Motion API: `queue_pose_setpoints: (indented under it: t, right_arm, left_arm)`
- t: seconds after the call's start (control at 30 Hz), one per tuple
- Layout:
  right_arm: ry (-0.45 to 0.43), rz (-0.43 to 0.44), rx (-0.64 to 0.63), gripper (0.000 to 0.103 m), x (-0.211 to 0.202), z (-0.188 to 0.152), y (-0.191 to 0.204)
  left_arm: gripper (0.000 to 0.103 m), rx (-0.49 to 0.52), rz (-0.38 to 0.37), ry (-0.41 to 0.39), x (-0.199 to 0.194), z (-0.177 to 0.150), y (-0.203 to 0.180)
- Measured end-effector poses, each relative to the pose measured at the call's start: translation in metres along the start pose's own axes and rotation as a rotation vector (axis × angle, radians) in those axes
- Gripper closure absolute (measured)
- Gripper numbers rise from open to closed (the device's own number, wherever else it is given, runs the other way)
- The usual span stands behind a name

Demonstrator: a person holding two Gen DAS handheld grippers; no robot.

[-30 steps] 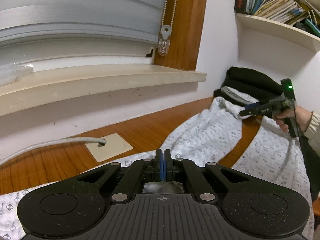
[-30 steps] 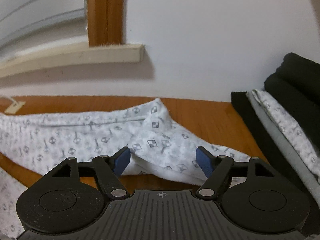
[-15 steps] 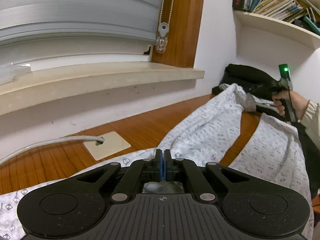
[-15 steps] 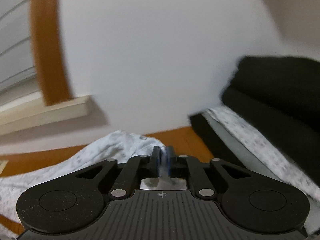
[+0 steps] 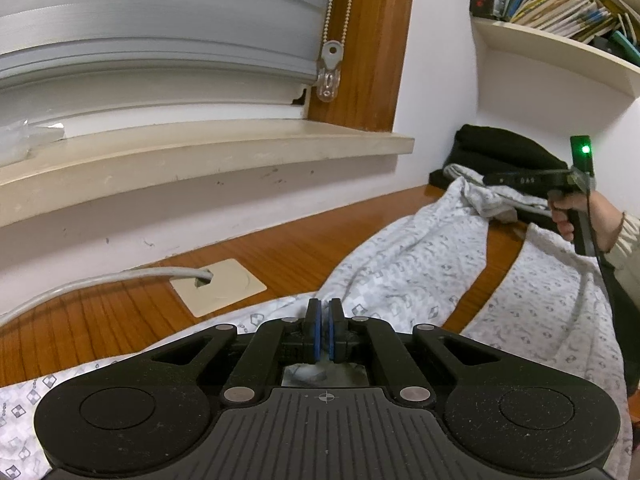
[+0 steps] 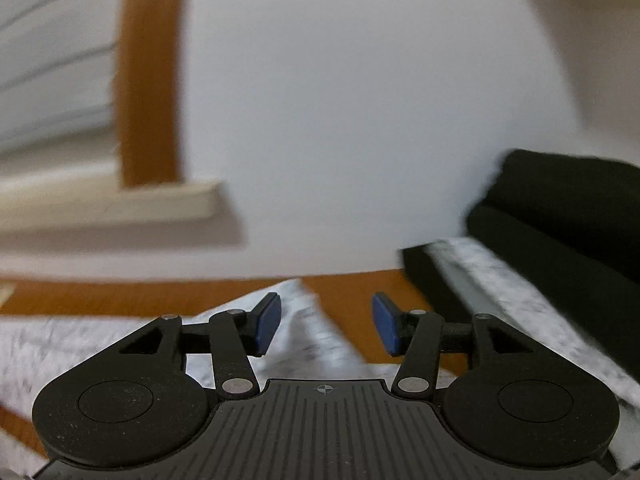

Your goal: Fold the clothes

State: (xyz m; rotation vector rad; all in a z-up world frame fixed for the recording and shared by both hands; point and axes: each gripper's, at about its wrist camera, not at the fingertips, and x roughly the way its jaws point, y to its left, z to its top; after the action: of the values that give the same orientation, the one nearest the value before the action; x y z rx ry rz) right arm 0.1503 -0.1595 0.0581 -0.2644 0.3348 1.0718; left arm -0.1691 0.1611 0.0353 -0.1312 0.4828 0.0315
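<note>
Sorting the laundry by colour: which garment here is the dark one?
The black garment, folded in the far corner against the wall. The patterned white garment spread across the desk is pale, as is the one beneath the black.

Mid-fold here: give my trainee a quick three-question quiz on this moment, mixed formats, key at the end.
1. True or false: the left gripper is shut on the white garment.
2. Multiple choice: the right gripper's jaws are
A. clamped on cloth
B. apart, pads pressing on nothing
C. out of view
3. Fill in: the black clothes are stacked in the corner under the ____.

Key:
1. True. Cloth shows between the pads.
2. B. They are opening, with the garment lying loose beneath.
3. Shelf of books.
</note>
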Motion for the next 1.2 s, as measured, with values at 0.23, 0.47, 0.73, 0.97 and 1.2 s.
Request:
queue_pose_setpoints:
  t: [0.23, 0.47, 0.73, 0.97, 1.2]
  right_arm:
    - [0.073, 0.059, -0.155, 0.054, 0.016, -0.003, 0.035]
    - [0.153, -0.052, -0.225, 0.088, 0.034, 0.003, 0.006]
    - [0.035, -0.095, -0.064, 0.084, 0.012, 0.009, -0.029]
    - [0.082, 0.022, -0.240, 0.061, 0.019, -0.016, 0.037]
    - [0.164, -0.094, -0.334, 0.077, 0.032, -0.024, 0.032]
  left_arm:
    - [0.101, 0.003, 0.001, 0.002, -0.001, 0.000, -0.001]
    - [0.101, -0.002, -0.002, 0.007, 0.000, 0.000, 0.001]
    - [0.101, 0.002, -0.001, 0.016, 0.003, -0.001, 0.000]
    - [0.101, 0.002, -0.001, 0.021, 0.003, -0.001, 0.000]
    - [0.101, 0.001, -0.001, 0.024, 0.003, 0.000, -0.001]
